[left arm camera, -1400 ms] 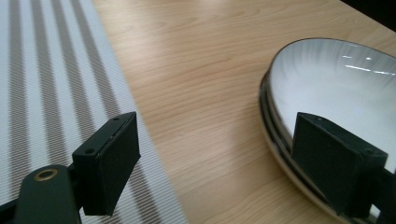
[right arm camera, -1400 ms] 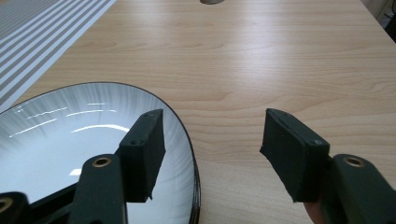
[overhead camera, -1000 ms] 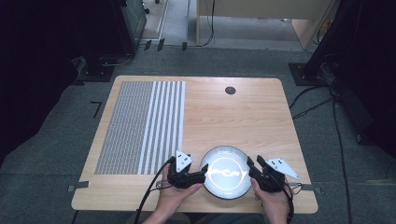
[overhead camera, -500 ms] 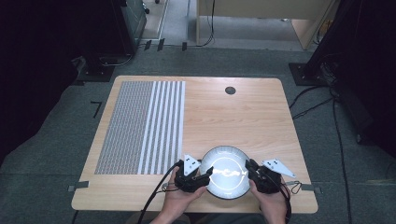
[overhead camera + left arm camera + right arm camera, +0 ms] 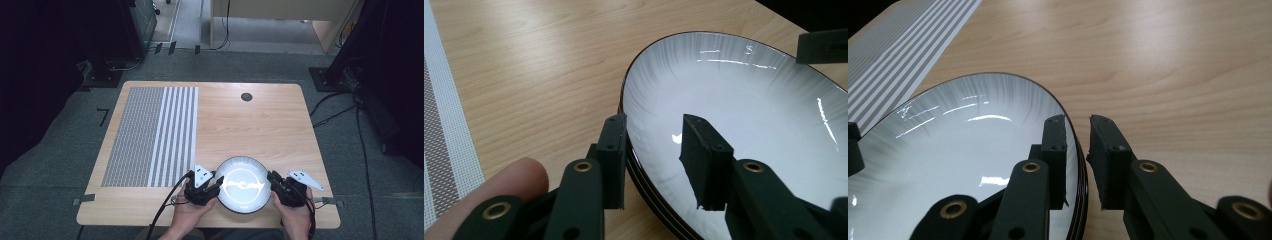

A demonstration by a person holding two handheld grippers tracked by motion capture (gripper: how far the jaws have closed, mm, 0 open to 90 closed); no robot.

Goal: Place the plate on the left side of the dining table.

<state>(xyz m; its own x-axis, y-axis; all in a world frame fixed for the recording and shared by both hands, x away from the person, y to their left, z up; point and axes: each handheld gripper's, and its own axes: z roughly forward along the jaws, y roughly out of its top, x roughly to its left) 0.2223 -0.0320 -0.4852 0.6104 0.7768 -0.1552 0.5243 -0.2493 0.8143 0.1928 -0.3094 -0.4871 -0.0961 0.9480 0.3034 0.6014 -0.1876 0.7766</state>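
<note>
A stack of white plates (image 5: pixel 243 184) with dark rims lies near the table's front edge. My left gripper (image 5: pixel 218 182) is at its left rim. In the left gripper view, that gripper (image 5: pixel 655 120) straddles the rim of the plates (image 5: pixel 749 100). Its outer jaw is against the rim and its inner jaw is over the white inside, with a gap still showing. These jaws have just been closing. My right gripper (image 5: pixel 272 179) is at the right rim. In the right gripper view, its jaws (image 5: pixel 1078 120) are narrowed onto the plate edge (image 5: pixel 963 145), one inside and one outside.
A grey-and-white striped mat (image 5: pixel 150 135) covers the table's left half, just left of the left gripper. A black round hole (image 5: pixel 246 96) sits near the far edge. The table's front edge (image 5: pixel 210 223) runs close under both hands. Cables lie on the floor at right.
Both pairs of jaws have narrowed around the plate stack's rim, the left from wide open. The hands have hardly shifted and the plates have not moved.
</note>
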